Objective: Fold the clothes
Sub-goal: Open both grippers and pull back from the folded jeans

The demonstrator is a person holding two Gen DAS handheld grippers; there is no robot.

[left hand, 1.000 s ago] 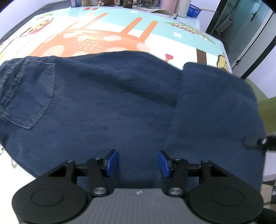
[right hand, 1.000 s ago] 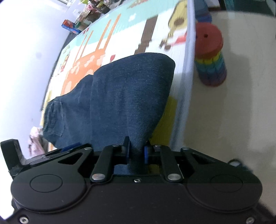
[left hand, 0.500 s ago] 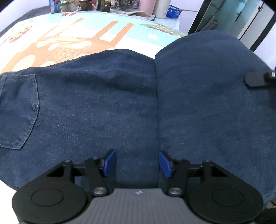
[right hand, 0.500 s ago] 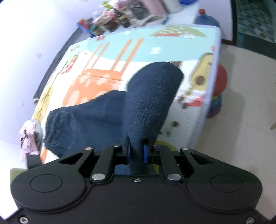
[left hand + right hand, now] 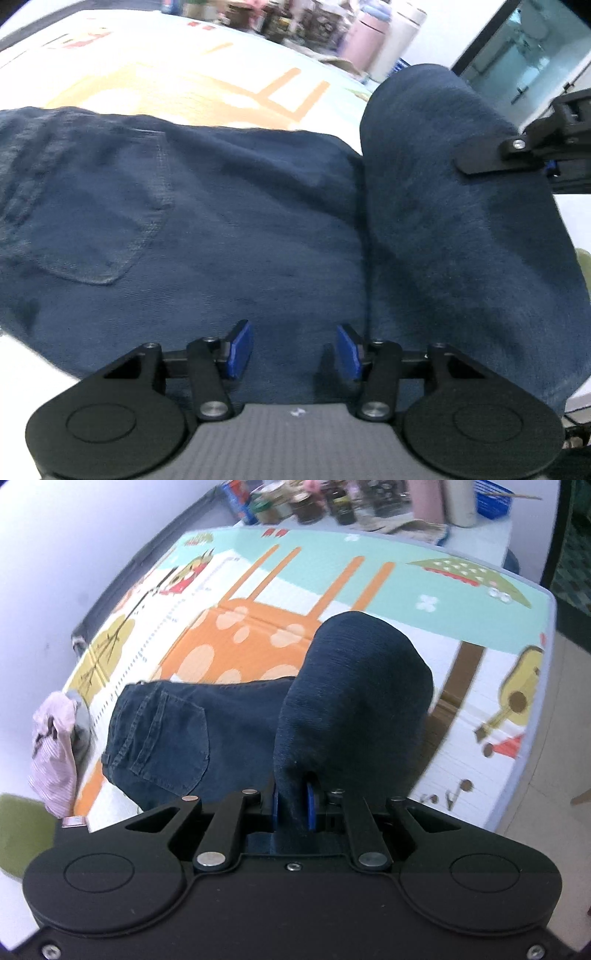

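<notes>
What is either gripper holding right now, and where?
Right gripper pinches the dark blue denim jeans at their lifted leg end; left gripper is open, holding nothing.

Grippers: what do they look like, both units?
Left gripper: black linkage arms with silver pivot screws, round black side housings, grey ribbed centre plate, blue finger pads. Right gripper: same black build, black body, blue pads. No cables or sleeves visible.

Right gripper (image 5: 291, 806) pinching lifted jeans (image 5: 354, 701)
</notes>
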